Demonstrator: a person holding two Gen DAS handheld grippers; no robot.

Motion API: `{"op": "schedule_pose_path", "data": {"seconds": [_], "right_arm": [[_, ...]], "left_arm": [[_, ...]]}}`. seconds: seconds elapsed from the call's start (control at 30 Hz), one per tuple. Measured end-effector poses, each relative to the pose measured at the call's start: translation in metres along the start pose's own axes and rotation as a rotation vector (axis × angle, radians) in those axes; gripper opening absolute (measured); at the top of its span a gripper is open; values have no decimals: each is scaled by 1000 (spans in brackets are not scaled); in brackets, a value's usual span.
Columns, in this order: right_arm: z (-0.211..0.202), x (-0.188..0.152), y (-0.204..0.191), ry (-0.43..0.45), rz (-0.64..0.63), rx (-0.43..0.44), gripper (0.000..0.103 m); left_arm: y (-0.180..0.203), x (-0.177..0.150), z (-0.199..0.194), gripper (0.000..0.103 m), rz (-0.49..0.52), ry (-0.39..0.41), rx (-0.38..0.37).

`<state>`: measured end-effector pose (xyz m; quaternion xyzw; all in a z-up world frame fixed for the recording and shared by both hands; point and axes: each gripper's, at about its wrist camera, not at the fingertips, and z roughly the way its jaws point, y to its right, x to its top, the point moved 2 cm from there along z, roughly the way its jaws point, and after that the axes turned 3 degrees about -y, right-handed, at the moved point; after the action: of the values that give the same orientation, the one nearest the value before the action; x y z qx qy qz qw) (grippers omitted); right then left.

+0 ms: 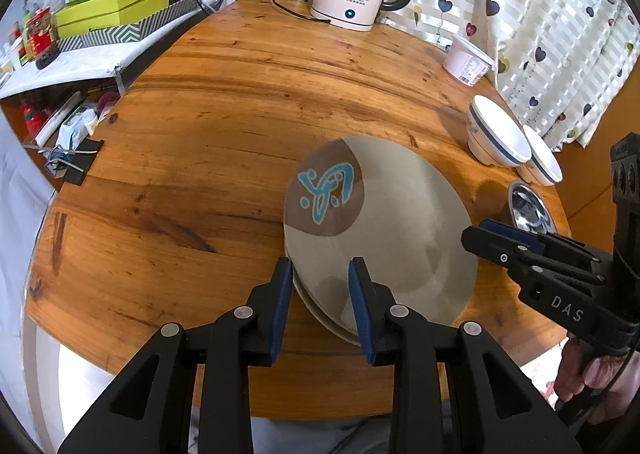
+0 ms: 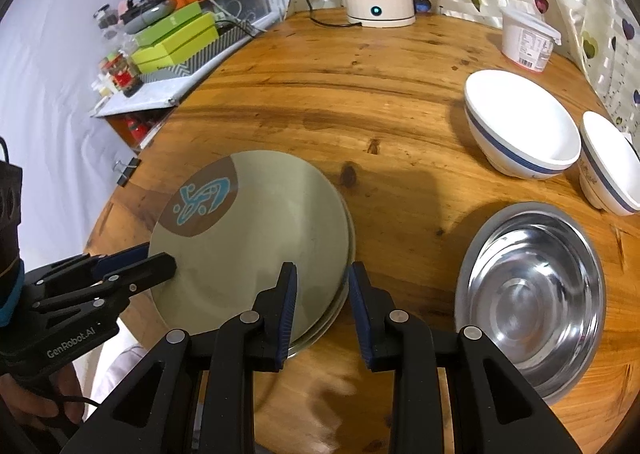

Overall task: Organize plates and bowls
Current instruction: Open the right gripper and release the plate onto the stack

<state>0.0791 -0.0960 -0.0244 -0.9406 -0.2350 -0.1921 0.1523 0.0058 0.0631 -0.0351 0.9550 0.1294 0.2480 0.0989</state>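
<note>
We see a round grey-green plate with a brown patch and blue squiggle lying on another plate on the round wooden table. Our left gripper and right gripper each straddle its rim, jaws narrow, not squeezing.
</note>
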Motion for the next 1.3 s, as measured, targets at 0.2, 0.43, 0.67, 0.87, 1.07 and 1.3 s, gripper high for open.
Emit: {"op": "schedule_pose_path", "data": {"seconds": [0.2,0.43,0.67,0.87,1.07,1.3], "right_arm": [[1,3,6,0,23,11,27],[4,3,6,-9,16,27,27],[6,2,3,-9,0,31,26],[5,2,2,-9,-2,34,27],[1,2,8,-1,13,51,27],[-19,5,11,45,7,46,27]], "left_arm": [[-9,10,0,30,-16,18,1],[-7,13,6,31,-15,9,-14],[-1,11,7,31,3,0,-4],[-1,10,6,31,4,-1,-4],[-2,11,2,31,-2,14,-6],[0,16,-10,31,5,56,9]]}}
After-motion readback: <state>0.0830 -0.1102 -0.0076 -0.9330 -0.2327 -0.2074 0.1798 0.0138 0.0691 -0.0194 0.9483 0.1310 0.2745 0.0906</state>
